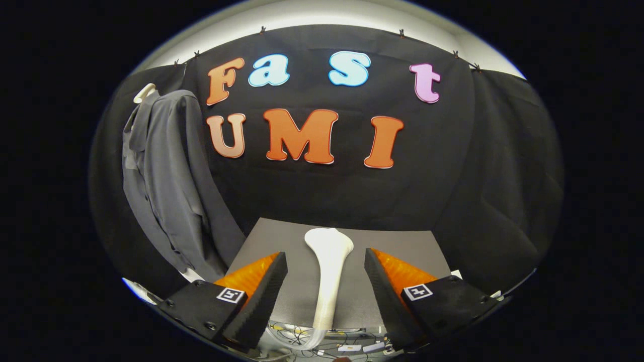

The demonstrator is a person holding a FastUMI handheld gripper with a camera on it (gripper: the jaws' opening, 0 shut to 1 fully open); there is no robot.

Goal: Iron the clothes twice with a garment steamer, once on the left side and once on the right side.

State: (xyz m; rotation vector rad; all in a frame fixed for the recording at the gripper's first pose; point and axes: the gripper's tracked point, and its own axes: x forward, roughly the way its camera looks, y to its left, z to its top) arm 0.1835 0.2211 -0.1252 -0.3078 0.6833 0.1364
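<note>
While the steamer [329, 274] lies untouched on the table [402, 241], the scene is read left to right. Furthest left, a grey garment [166, 176] is hung from a pale hanger [144, 92] against the booth wall, well up and off to the left of the gripper [326, 274]. Its hem is seen just beside the table's left corner.

Next, the left finger [256, 296] is seen, then the steamer, then the right finger [390, 296]. The fingers are spread wide, nothing pinched; a clear gap is left on each side of the steamer, so no contact is judged.

The steamer is found between the 2 fingers, approx. centred. Its long axis is run straight ahead, in line w/ the fingers: flared head at the far end, just beyond the fingertips, slim handle towards the camera. A clear hose [297, 342] is curled off the near end, past the table edge, above loose cables on the floor.

Judgement: the grasp step is in hand; neither of the 2 passes is begun. Since axis and fingers are already aligned, only a closing on the handle is thought needed, w/ no turn of the wrist. After that, a lift and a swing up-left to the garment would be called for. Risk: hose drag or snag on the table edge.
</note>
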